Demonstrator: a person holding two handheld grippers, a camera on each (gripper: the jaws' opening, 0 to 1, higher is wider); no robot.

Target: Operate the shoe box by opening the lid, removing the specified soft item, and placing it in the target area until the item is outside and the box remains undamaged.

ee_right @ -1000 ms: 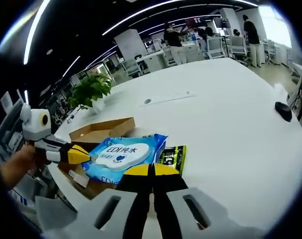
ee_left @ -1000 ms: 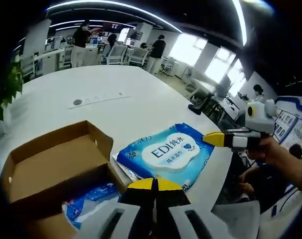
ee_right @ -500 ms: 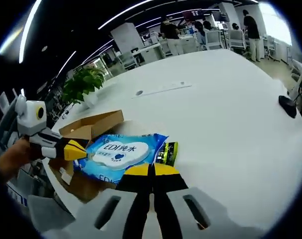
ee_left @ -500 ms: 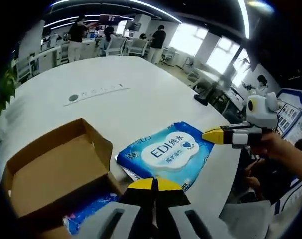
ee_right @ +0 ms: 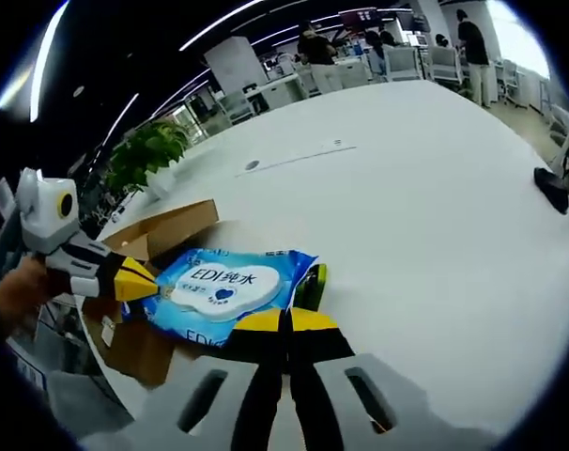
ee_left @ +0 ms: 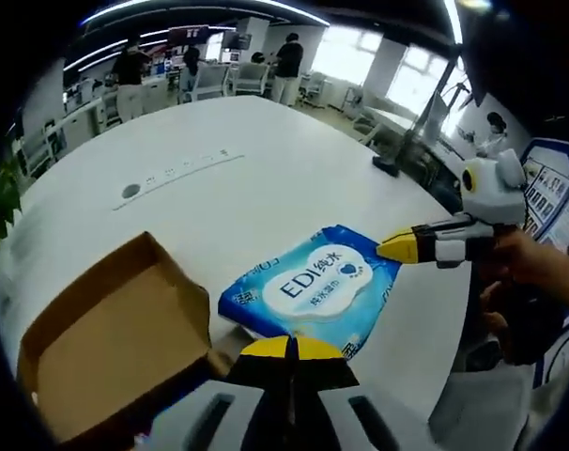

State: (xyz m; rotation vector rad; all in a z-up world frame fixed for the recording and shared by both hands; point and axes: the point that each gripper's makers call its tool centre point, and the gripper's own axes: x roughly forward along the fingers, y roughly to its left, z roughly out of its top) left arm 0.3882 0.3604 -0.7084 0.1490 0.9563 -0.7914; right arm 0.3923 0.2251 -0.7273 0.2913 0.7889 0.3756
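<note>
A blue wipes pack (ee_left: 313,287) labelled EDI is held flat just above the white table (ee_left: 266,160), to the right of the open cardboard shoe box (ee_left: 115,338). My left gripper (ee_left: 289,349) is shut on the pack's near edge. The right gripper (ee_left: 397,247) comes in from the right, shut on the pack's far corner. In the right gripper view the same pack (ee_right: 223,282) stretches between my right gripper (ee_right: 284,321) and the left gripper (ee_right: 139,280). The box (ee_right: 162,230) lies behind and under the pack's left part.
A green and black packet (ee_right: 310,282) lies half under the pack. A socket strip (ee_left: 172,172) is set in the table's middle and a black object (ee_right: 552,188) sits at its far edge. A plant (ee_right: 148,150) and several people stand beyond.
Both grippers have carried the pack a little away from the box. The blue item inside the box has dropped out of sight, and the green packet is now more covered by the pack.
</note>
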